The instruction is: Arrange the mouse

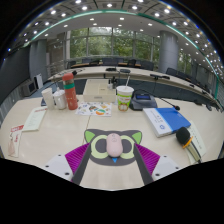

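Mouse (114,146), pale pink and rounded, sits between the two fingers of the gripper (113,150), resting on a dark mat with green trim (103,143) that looks cat-shaped, with two ear-like points toward the far side. The magenta pads (76,156) angle inward at either side of the mouse; the fingers are spread, and whether the pads actually touch its sides cannot be told, since the mouse lies on the mat on its own. All of this is on a light beige table (60,135). Beyond the fingers, near the middle of the table, stands a pale cup with a green band (124,97), with a dark object (143,100) just beside it. Farther to one side lies a blue book or folder (172,119) against a white sheet, and near it a black item with a yellow part (186,139). On the opposite side stands an orange-capped bottle (70,90) beside some smaller containers (52,97), with papers (35,119) lying flat closer to the table's edge. Large windows and rows of ceiling lights fill the room behind.
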`<move>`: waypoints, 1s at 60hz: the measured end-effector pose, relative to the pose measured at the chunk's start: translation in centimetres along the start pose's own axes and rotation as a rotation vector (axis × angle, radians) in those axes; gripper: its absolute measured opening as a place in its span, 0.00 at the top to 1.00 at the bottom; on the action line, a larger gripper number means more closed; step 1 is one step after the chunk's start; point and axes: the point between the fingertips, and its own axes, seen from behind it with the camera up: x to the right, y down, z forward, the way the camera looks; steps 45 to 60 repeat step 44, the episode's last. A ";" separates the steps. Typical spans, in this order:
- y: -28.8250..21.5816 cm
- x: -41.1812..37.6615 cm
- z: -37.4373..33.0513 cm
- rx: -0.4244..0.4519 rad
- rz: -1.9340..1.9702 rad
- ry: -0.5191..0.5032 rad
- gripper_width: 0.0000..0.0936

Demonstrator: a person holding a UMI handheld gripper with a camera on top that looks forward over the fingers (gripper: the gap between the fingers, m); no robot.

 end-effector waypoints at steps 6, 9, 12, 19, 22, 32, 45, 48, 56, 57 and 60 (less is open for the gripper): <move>-0.2 -1.1 -6.8 0.033 -0.002 0.024 0.09; 0.3 -1.7 -10.2 0.038 0.001 0.037 0.09; 1.1 -2.2 -13.1 0.040 0.005 0.050 0.09; 3.4 -3.7 -18.9 0.038 0.013 0.067 0.09; 4.3 -4.4 -20.9 0.035 0.015 0.073 0.09; 6.0 -5.8 -24.9 0.042 0.014 0.073 0.09; 5.9 -6.7 -26.0 0.055 0.002 0.077 0.09; 5.9 -6.7 -26.0 0.055 0.002 0.077 0.09; 5.9 -6.7 -26.0 0.055 0.002 0.077 0.09; 5.9 -6.7 -26.0 0.055 0.002 0.077 0.09; 5.9 -6.7 -26.0 0.055 0.002 0.077 0.09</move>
